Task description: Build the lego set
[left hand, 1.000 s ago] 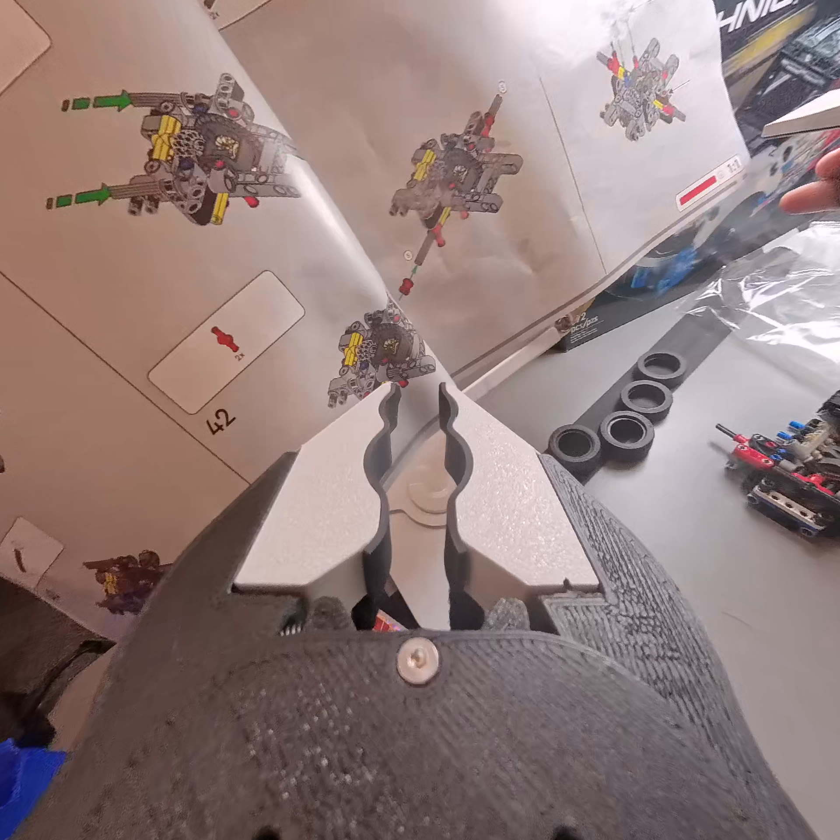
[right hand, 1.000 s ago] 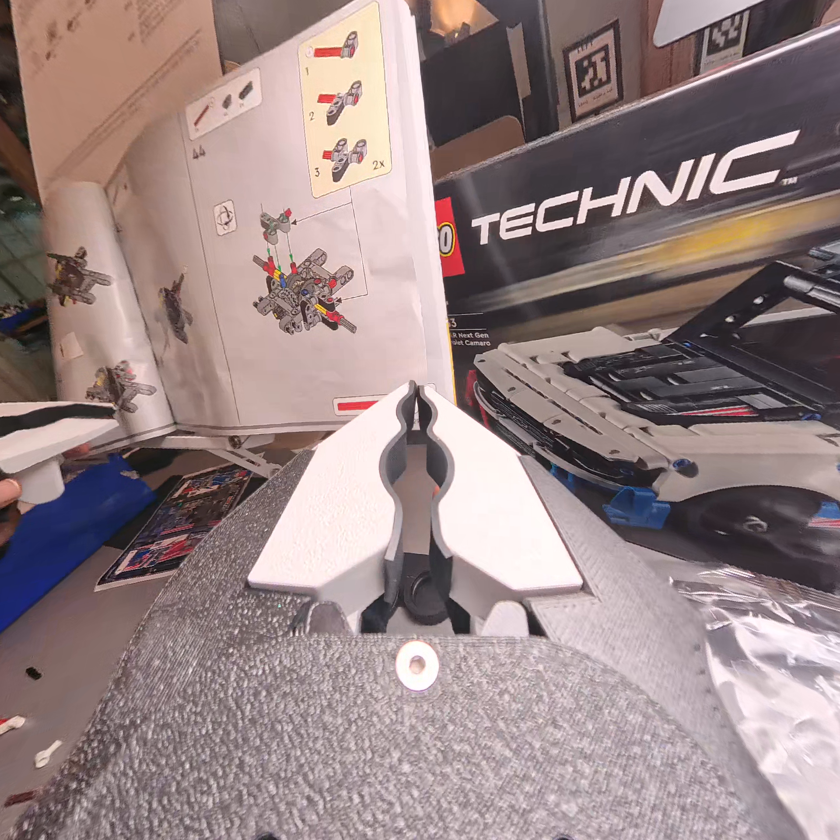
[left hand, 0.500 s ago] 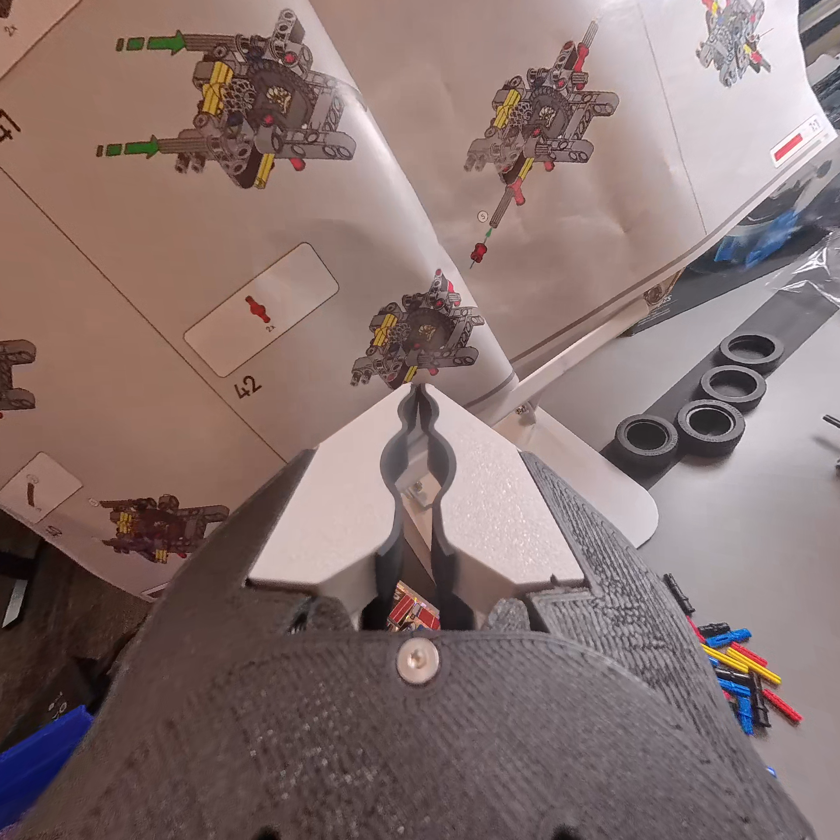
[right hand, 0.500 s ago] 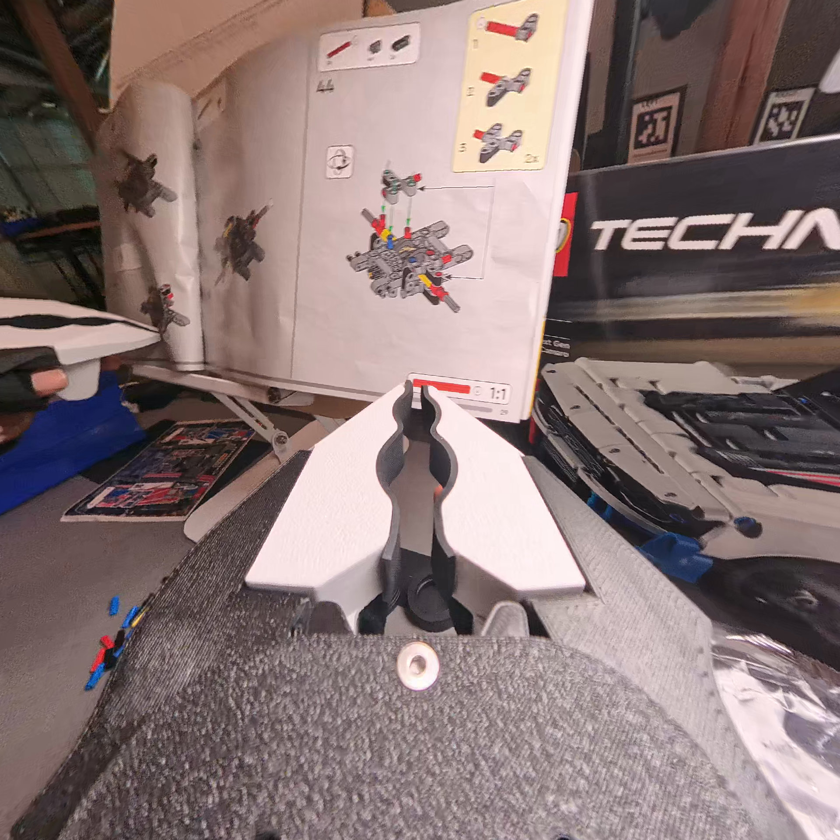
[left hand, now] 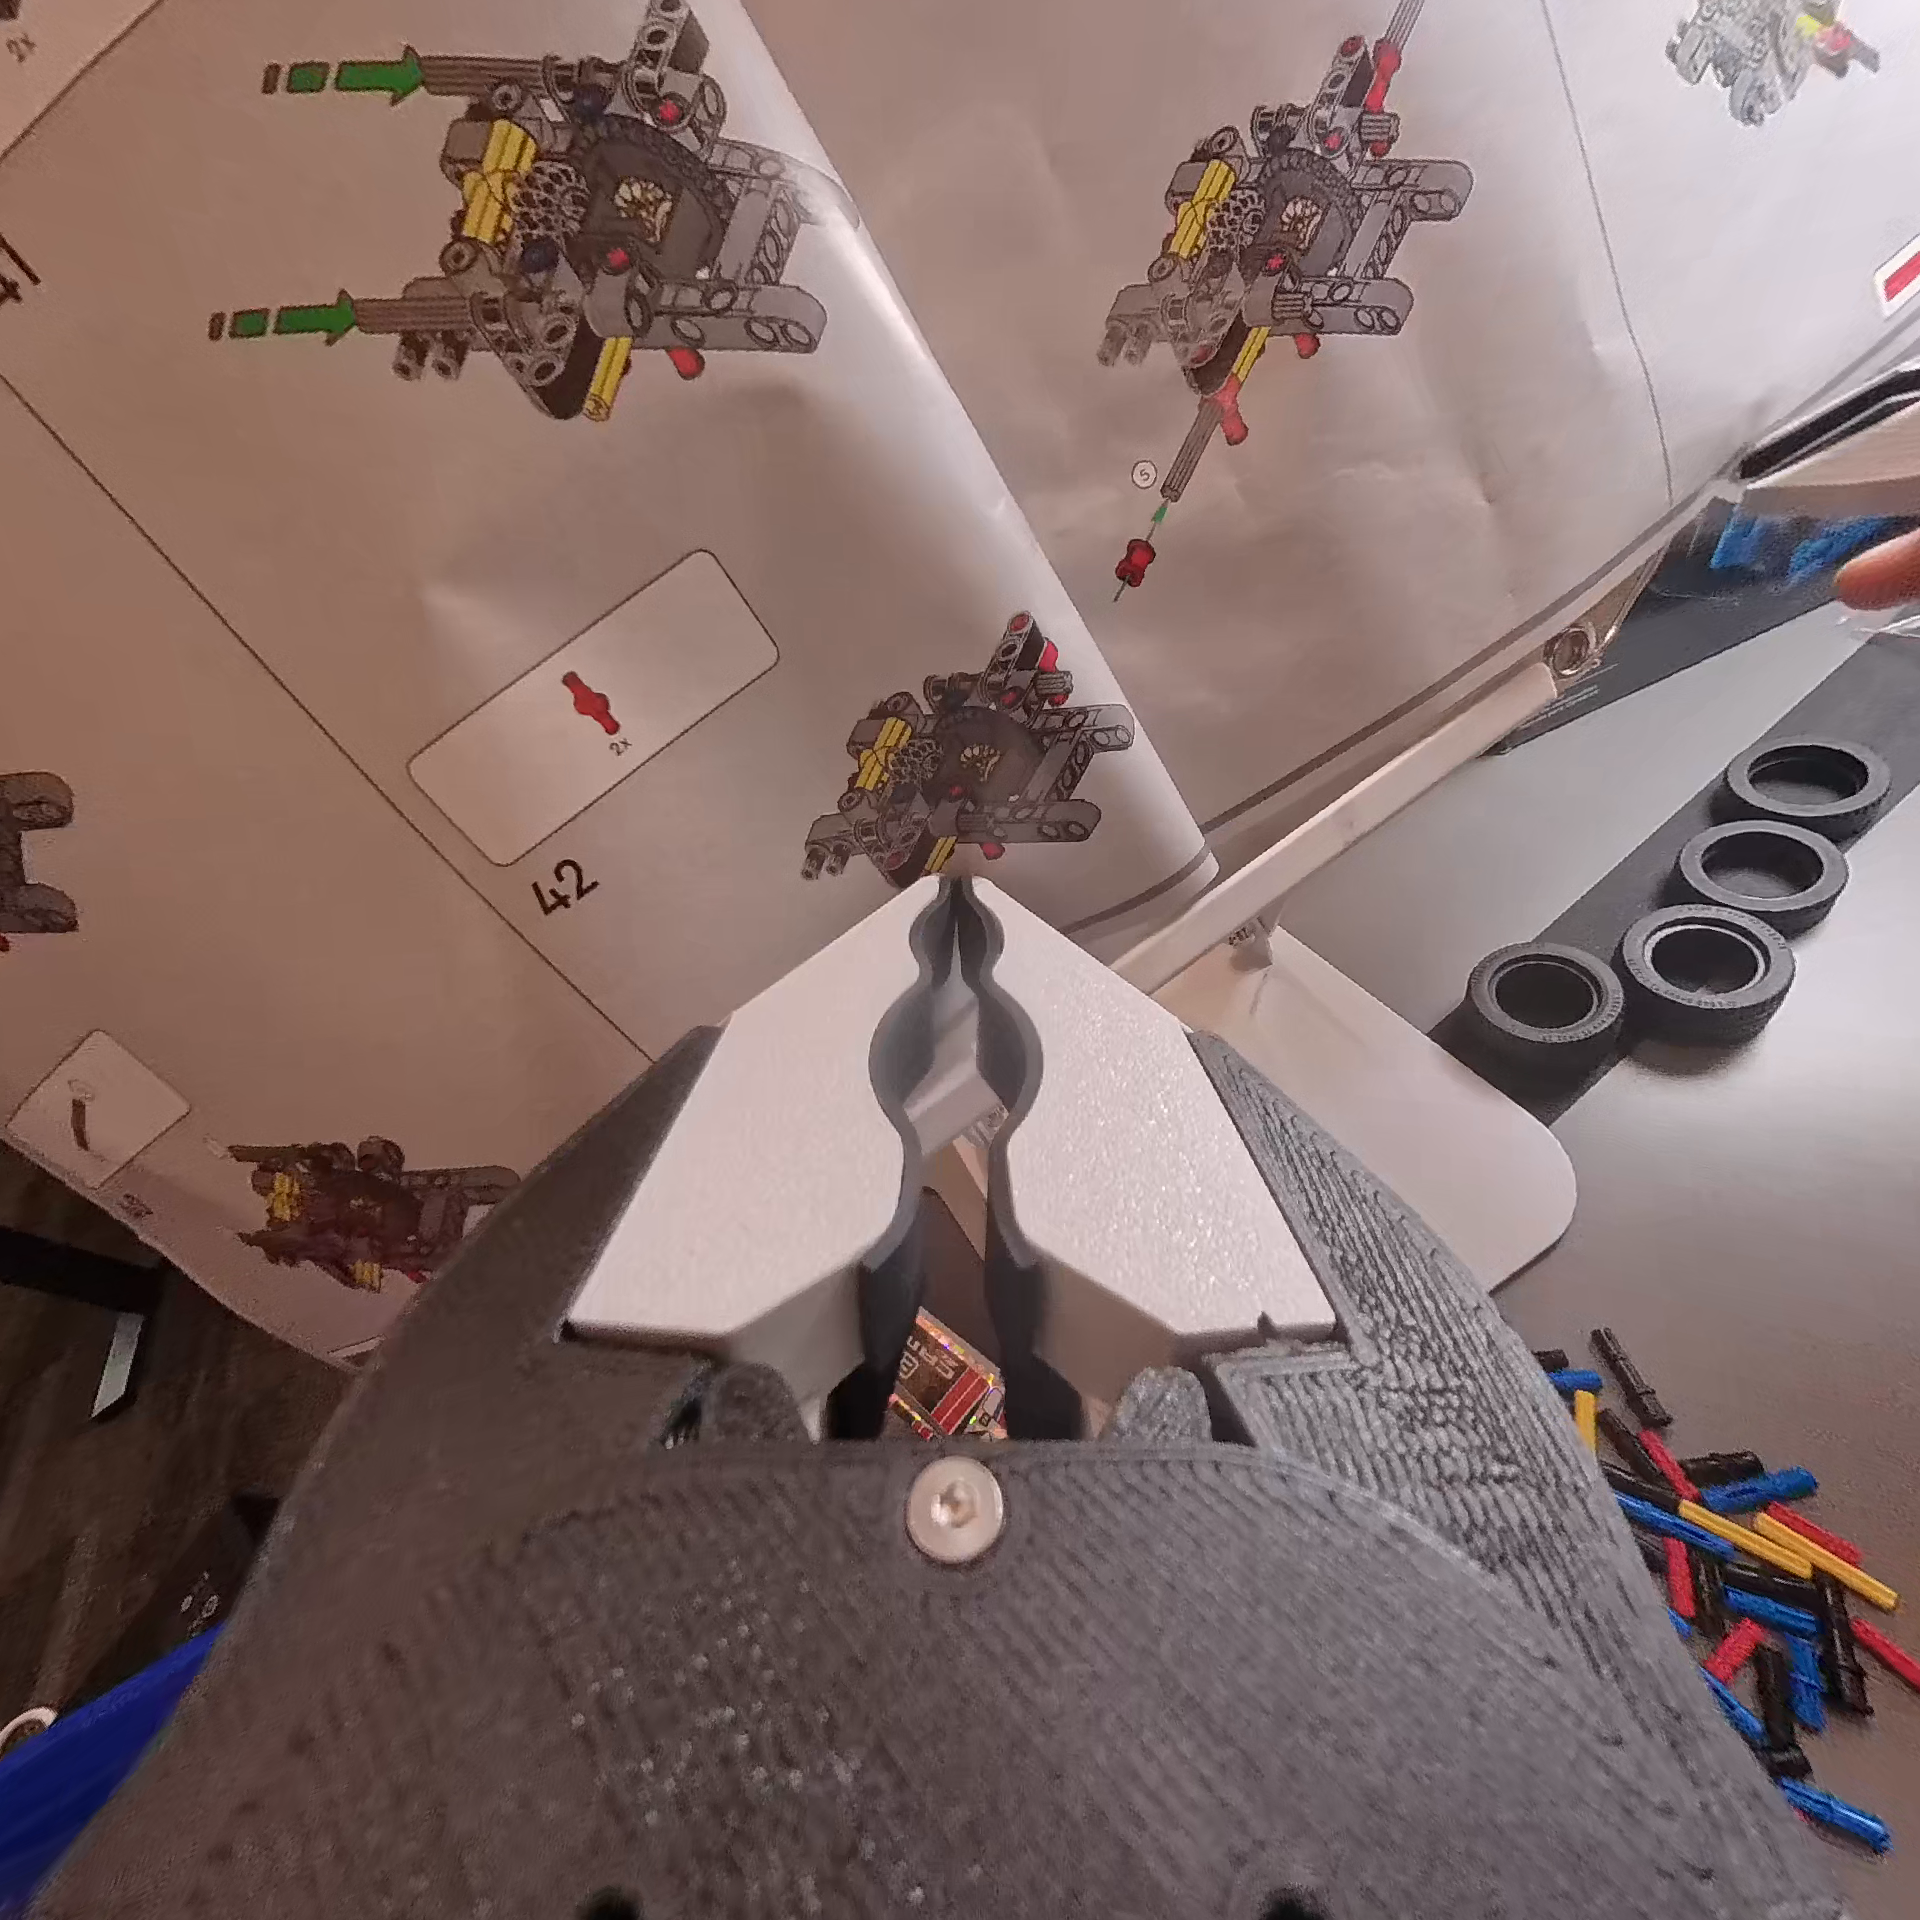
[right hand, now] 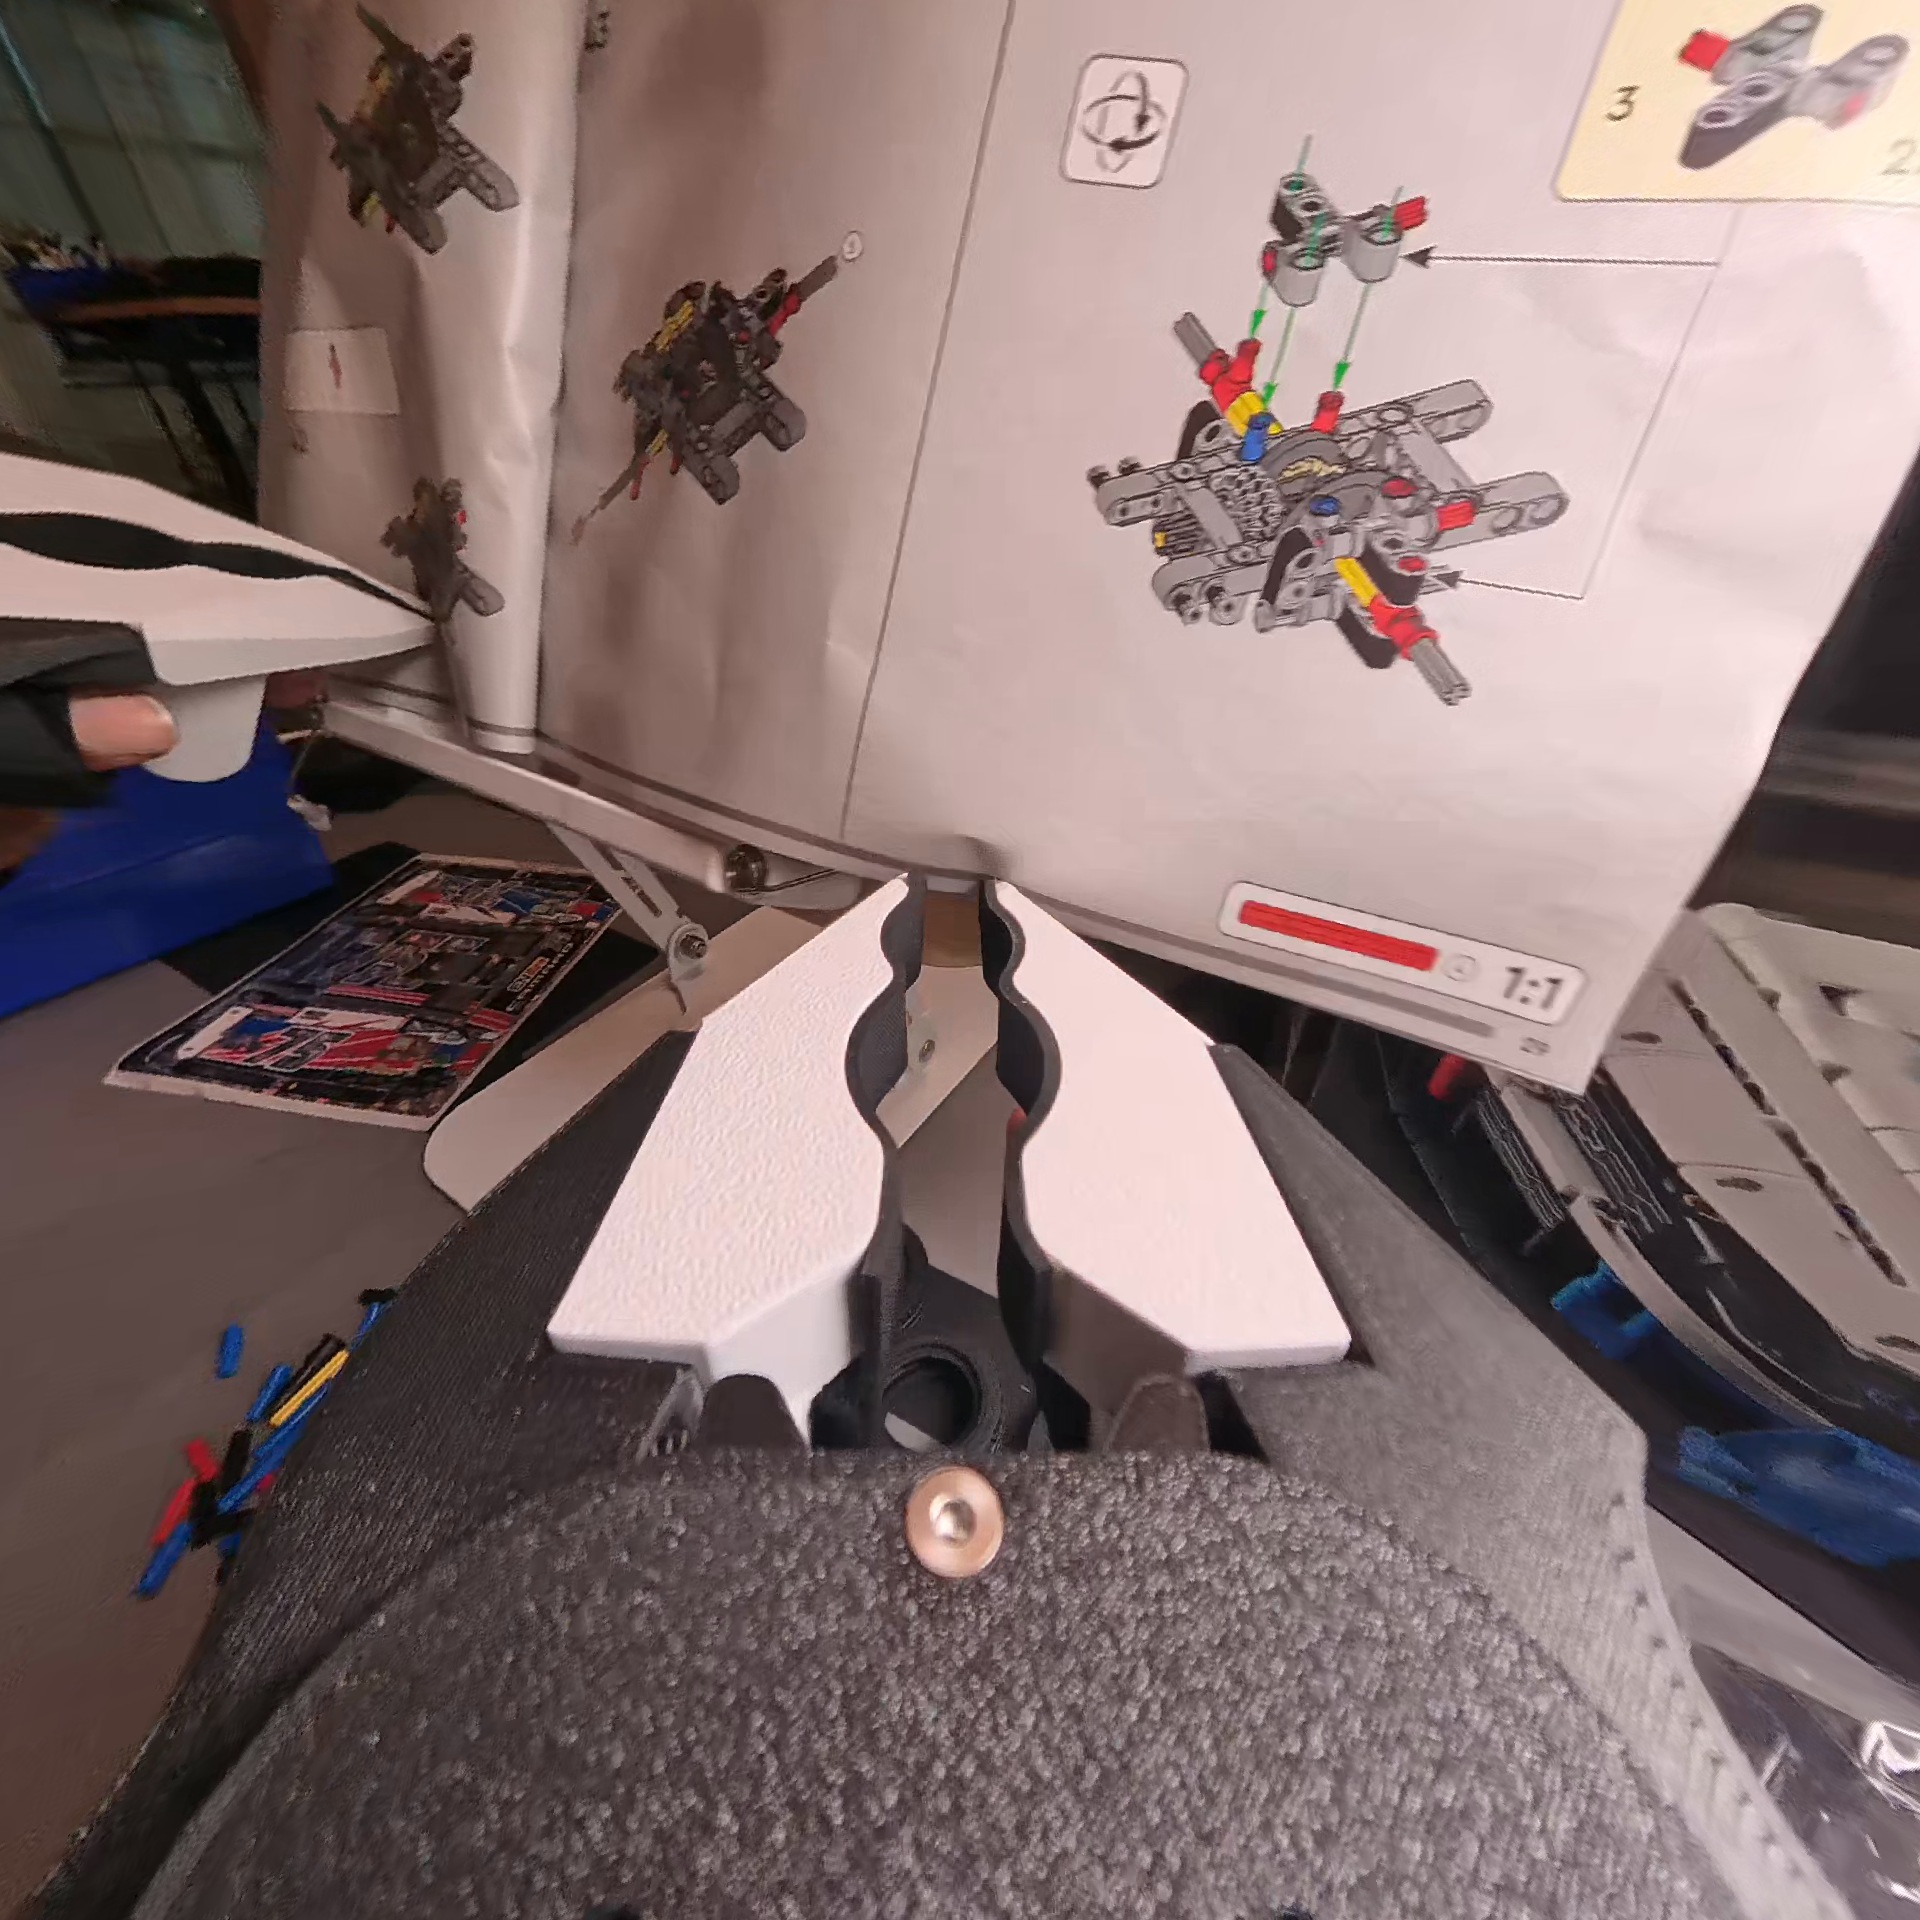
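Left tool [left hand: 957, 885] was shut on the lower edge of the curled page [left hand: 727, 499] above the stand [left hand: 1382, 1122], right tool [right hand: 948, 896] slightly apart under the facing page [right hand: 1143, 748]; paper looked light, floppy, tear-prone, so best pinched near the edge.

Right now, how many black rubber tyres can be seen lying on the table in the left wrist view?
4, in a row on a dark strip at the right: nearest, next, third, farthest. More could be hidden behind the gripper.
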Demonstrator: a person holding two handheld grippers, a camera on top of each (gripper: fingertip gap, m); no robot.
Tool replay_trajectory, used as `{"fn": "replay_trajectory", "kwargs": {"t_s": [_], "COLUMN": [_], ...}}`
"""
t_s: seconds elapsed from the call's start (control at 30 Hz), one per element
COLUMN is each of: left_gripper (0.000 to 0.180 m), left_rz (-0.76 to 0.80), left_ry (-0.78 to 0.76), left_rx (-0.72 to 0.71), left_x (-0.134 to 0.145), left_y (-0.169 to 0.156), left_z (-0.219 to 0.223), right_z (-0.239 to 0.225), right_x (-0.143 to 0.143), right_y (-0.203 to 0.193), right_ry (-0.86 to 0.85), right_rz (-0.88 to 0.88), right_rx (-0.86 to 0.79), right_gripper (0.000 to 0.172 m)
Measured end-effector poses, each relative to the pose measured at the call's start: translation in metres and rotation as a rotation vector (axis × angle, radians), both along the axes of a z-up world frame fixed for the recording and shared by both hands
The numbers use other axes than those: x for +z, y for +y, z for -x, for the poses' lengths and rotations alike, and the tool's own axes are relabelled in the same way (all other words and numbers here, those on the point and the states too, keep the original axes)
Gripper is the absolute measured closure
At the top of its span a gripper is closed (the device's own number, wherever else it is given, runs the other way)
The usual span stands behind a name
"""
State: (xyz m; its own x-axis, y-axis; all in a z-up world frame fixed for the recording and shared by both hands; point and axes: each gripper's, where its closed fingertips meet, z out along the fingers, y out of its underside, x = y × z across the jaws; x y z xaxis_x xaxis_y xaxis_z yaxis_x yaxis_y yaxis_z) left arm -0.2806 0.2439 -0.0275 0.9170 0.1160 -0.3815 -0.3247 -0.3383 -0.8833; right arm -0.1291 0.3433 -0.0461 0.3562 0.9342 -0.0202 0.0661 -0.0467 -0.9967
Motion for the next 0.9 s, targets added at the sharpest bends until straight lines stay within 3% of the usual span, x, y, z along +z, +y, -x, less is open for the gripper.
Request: {"fn": "replay_trajectory", "kwargs": {"t_s": [0.27,0.6,0.9], "left_gripper": [0.18,0.179,0.168], "left_rz": [-0.006,-0.021,-0.101], "left_ry": [-0.016,-0.026,-0.097], "left_rx": [0.009,-0.016,-0.078], "left_x": [-0.002,0.0,0.012], "left_y": [0.001,-0.005,-0.019], "left_z": [0.008,-0.003,-0.027], "right_z": [-0.011,-0.03,-0.04], "right_x": [-0.008,-0.004,0.012], "right_y": [0.019,0.0,-0.024], "right_ry": [-0.03,-0.041,0.004], "right_rz": [0.031,-0.02,-0.049], "right_rx": [-0.044,-0.012,0.002], "right_gripper": [0.164,0.163,0.163]}}
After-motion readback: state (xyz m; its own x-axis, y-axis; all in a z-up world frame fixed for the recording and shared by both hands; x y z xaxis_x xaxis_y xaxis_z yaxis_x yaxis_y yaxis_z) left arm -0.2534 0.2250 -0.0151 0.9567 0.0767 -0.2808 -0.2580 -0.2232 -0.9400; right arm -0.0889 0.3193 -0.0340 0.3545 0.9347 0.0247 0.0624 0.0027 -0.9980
